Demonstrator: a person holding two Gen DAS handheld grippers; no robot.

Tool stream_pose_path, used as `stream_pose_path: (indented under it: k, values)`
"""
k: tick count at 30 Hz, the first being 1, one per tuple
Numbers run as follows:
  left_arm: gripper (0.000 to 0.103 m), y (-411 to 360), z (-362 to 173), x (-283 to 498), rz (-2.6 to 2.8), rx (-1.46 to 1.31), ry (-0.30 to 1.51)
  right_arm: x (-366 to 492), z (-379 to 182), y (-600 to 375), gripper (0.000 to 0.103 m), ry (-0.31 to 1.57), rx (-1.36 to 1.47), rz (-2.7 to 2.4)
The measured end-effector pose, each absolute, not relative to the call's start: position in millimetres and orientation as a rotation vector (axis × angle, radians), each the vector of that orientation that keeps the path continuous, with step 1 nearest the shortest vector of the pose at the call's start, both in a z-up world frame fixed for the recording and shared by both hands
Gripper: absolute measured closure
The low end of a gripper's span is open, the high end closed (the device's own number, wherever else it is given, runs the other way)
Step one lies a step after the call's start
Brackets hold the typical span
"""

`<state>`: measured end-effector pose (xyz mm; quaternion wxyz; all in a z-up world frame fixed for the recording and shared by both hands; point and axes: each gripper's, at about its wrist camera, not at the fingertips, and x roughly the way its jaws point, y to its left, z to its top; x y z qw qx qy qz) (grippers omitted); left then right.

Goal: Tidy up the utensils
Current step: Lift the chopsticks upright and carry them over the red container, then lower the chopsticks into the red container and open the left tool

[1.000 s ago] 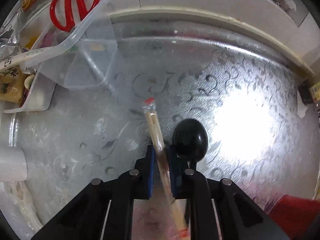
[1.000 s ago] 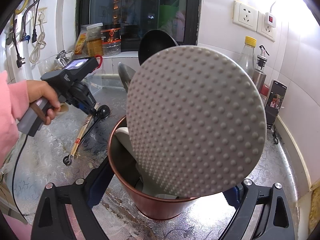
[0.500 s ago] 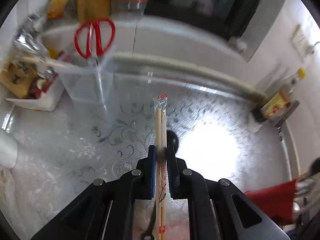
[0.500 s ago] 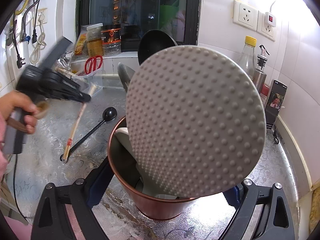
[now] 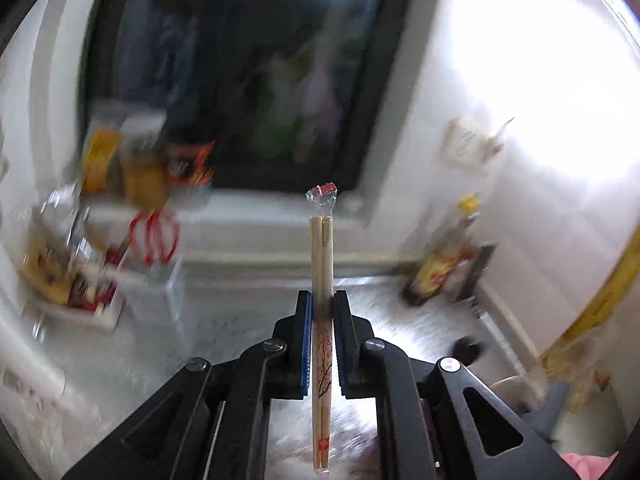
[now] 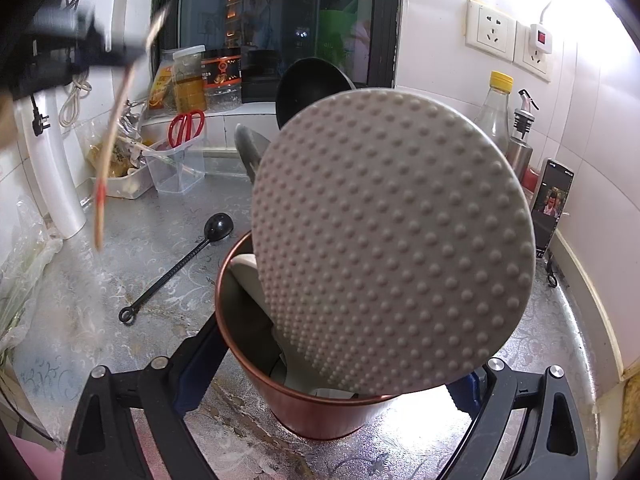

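Left tool [image 5: 321, 304] pinching a wrapped pair of wooden chopsticks [image 5: 321, 248] between blue pads pressed tight on both sides, sticks running straight out past the fingertips, red-tipped wrapper end uppermost against the dark window [image 5: 248, 60]. Seen from the right wrist, same chopsticks [image 6: 110, 136] blurred and slanting in the air, up and to the left of the copper cup [image 6: 316, 408], clear of the counter [image 6: 72, 320].

Right tool [image 6: 332, 384] spread wide around the copper cup, one finger at each side of its wall; contact with the pads not clear enough to tell. Standing inside the cup: a grey dimpled rice paddle [image 6: 392, 240] leaning toward the camera, a black ladle [image 6: 308, 84] and a metal spatula [image 6: 248, 152] behind it.

Lying flat on the counter just left of the cup: a black measuring spoon [image 6: 180, 264], bowl pointing away, ring end nearer. Farther left and behind the cup: a clear plastic tub [image 6: 176, 172] with red scissors [image 6: 186, 126] propped in it. Right of the cup, by the wall: a yellow-capped bottle [image 6: 496, 112] and an upright phone [image 6: 552, 204].
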<state>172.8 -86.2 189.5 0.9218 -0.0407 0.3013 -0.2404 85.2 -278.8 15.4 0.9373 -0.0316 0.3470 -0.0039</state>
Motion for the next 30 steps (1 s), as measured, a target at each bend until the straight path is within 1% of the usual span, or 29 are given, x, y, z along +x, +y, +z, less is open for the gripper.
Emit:
stream_pose_path:
  k: [4,8,14,17,26,30]
  values:
    - [0.093,-110.4,214.6,163.3,-0.598,-0.066,0.522,85.7,14.8,-278.5,0.006,0.71,-0.065,-0.008]
    - [0.093,-138.7,224.5,157.6,-0.695,-0.041,0.487,86.4,13.9,-278.1,0.006,0.713,-0.067,-0.009]
    - [0.093,-171.4,207.7,167.0,-0.798,-0.072,0.501,86.7,14.0,-277.6,0.006,0.715,-0.066,-0.008]
    - [0.093,-177.9,200.8,168.2,-0.794,-0.074,0.479,86.8,13.9,-277.8,0.006,0.715,-0.067,-0.008]
    - [0.093,-174.3,183.7,158.2,-0.798,-0.1,0.386,86.7,13.7,-277.8,0.006,0.715,-0.067,-0.008]
    - [0.093,-175.0,181.4,152.3,-0.801,-0.096,0.377,86.5,13.8,-277.3,0.006,0.715,-0.067,-0.008]
